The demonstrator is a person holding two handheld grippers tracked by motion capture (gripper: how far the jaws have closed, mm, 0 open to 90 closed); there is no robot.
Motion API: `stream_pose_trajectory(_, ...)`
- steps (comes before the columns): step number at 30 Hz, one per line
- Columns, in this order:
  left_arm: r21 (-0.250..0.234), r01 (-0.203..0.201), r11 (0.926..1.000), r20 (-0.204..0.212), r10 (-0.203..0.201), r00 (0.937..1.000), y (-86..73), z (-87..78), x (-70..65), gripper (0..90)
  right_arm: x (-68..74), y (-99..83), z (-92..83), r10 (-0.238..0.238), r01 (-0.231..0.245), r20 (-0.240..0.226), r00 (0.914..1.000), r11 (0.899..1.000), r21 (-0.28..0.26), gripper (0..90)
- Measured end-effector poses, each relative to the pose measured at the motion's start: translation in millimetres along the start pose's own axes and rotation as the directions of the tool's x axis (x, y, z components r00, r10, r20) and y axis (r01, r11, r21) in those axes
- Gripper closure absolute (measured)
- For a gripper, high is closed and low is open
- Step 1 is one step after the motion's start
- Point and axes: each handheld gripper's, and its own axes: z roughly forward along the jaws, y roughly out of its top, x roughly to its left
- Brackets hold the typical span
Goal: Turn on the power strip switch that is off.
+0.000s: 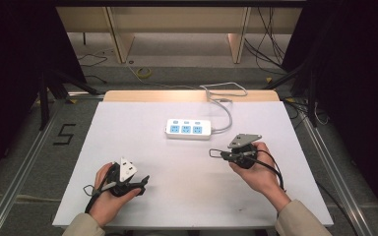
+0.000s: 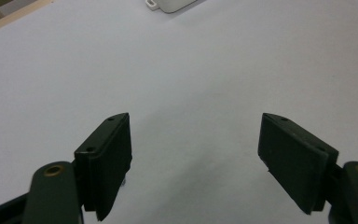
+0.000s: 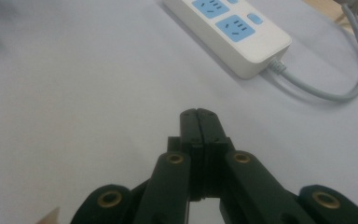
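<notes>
White power strip [image 1: 188,129] lies flat in the middle of the white table [image 1: 128,128], a bit toward the far side. It has three blue sockets on top and small blue buttons beside them. Its grey cord [image 1: 226,105] comes out of the right end, curls up toward the far edge of the table and loops there.

In the right gripper view the power strip [image 3: 230,30] sits up ahead, with its cord [image 3: 335,93] bending off to the right. The right gripper [image 3: 198,114] has its two black jaws pressed tight together with nothing between them. In the high view the right gripper [image 1: 215,154] is held by the right hand [image 1: 256,167], near the power strip but not touching it.

The left gripper [image 2: 196,144] has its jaws wide apart over bare table, and holds nothing. A corner of the power strip [image 2: 168,4] peeks in at the top of that view. In the high view the left gripper [image 1: 145,182] is in the left hand [image 1: 109,194], at the near left part of the table, well apart from the power strip.

Beyond the table a yellow cable [image 1: 144,73] lies coiled on the floor.
</notes>
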Motion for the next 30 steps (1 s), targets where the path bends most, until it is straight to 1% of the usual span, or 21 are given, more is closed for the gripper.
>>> stream_pose_trajectory(4,0.0,0.003,1.0,0.001,-0.003,1.0,-0.2,0.2,-0.1,25.7,-0.2,5.7,3.9,-0.004,0.004,-0.003,1.0,1.0,0.004,90.0)
stream_pose_trajectory(8,0.002,-0.005,1.0,0.002,0.005,1.0,0.6,0.3,-0.1,25.7,0.0,11.3,7.4,-0.007,0.007,-0.004,1.0,1.0,0.007,90.0)
stream_pose_trajectory(15,0.0,0.0,1.0,0.002,0.0,1.0,0.6,0.6,-1.2,25.7,-0.8,21.4,14.6,-0.016,0.016,-0.005,0.9999,1.0,0.003,90.0)
stream_pose_trajectory(18,0.002,-0.004,1.0,0.004,0.004,1.0,0.6,0.3,-1.1,25.7,-1.0,23.7,16.5,-0.01,0.01,-0.007,0.9999,1.0,0.001,90.0)
stream_pose_trajectory(23,0.0,-0.001,1.0,0.003,0.001,1.0,0.7,0.8,-1.0,25.7,-1.7,31.8,23.3,-0.01,0.01,-0.009,0.9999,1.0,0.0,90.0)
stream_pose_trajectory(30,0.001,0.001,1.0,0.004,-0.001,1.0,0.4,1.0,-0.6,25.7,-4.7,37.7,29.6,-0.003,0.003,-0.007,1.0,1.0,0.005,90.0)
